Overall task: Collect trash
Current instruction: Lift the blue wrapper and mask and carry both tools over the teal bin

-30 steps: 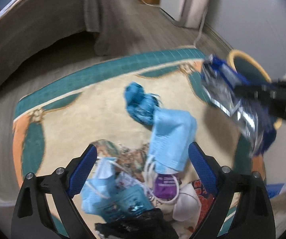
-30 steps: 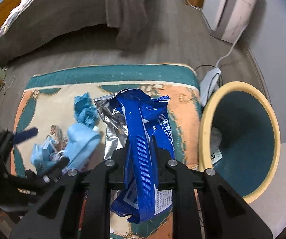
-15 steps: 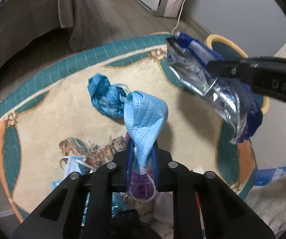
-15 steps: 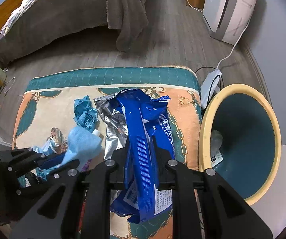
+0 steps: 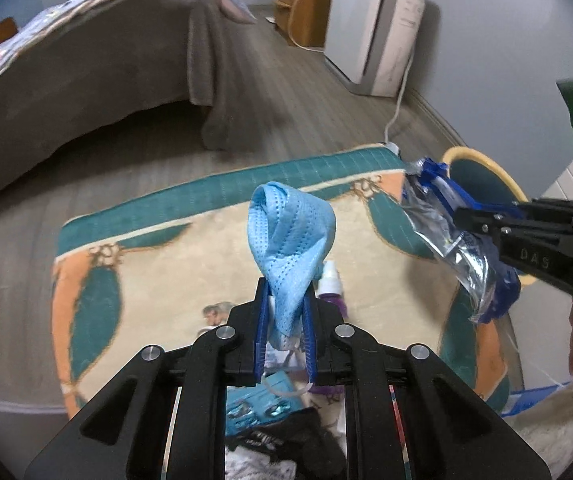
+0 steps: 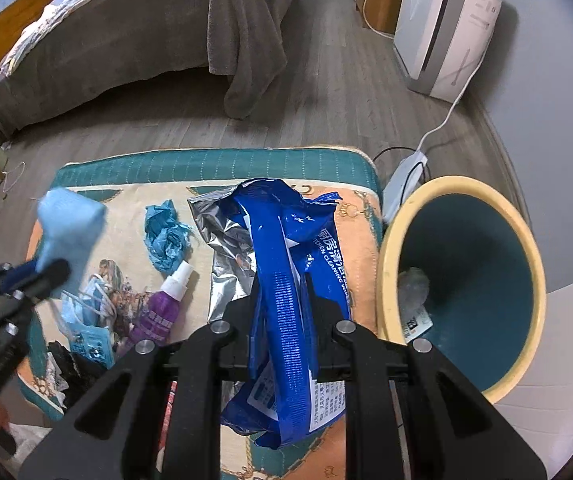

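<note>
- Two pieces of trash are off the rug (image 6: 222, 164) right now, one in each gripper, with the waste bin (image 6: 390, 240) just beside the rug's right-hand edge.
- Left gripper (image 5: 284, 320): its fingers are clamped on the lower fold of a blue face mask (image 5: 288, 240), which stands up limp above them, well left of the bin. Feather-light, soft cloth; it looks sure to flop and drape, so a pinch on bunched fabric rather than on a loose ear loop seems the safer hold.
- Right gripper (image 6: 284, 308): fingers squeezed on the middle of a blue wipes packet (image 6: 286, 248), hanging next to the bin's rim. Thin crinkly foil, light and probably slippery, so a mid-body pinch across folded layers should hold best.
- Left on the rug, farther from the bin: a crumpled blue wad (image 6: 166, 240), a purple spray bottle (image 6: 162, 312) and more masks (image 6: 86, 312).
</note>
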Demonstrator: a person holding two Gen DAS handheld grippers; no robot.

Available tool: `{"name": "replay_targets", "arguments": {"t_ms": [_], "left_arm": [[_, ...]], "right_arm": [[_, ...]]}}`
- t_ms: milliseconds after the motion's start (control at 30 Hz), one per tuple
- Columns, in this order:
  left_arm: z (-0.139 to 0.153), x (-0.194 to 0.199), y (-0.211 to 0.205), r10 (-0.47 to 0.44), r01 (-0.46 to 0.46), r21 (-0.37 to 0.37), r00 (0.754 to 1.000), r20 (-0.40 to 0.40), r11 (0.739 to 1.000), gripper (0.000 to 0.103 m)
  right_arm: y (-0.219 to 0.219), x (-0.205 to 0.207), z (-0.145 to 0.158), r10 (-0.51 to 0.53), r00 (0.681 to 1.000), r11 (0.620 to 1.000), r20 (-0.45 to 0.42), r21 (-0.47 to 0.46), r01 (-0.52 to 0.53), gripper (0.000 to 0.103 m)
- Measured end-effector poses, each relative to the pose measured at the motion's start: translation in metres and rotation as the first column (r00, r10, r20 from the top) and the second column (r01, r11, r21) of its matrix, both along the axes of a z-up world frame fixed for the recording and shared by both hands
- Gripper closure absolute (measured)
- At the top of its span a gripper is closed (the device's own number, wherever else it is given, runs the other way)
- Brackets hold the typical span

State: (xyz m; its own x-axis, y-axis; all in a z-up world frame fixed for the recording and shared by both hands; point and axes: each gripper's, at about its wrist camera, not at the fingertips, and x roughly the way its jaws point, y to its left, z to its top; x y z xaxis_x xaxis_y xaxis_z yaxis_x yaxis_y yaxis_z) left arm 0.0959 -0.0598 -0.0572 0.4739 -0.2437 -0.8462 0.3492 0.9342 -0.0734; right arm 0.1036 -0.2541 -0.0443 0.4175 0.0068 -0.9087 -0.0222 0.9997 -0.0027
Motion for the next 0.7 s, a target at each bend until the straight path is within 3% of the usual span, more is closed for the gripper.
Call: {"name": "replay_targets", "arguments": {"t_ms": [333,700], "left_arm": [[0.023,-0.015,0.024,0.050,-0.054,0.047,0.996,0.069,0.997,0.087],[0.048,-0.028,0.036,0.085,-0.091,0.030,0.986,0.144,0.995,0.087]], "right_arm": [[0.023,-0.022,0.010,0.065,0.998,0.998,0.025,-0.026,-0.064,0.086],[0.024,-0.039,0.023,0.038,0.998,0.997,0.050,0.070,-0.042,0.086]]}}
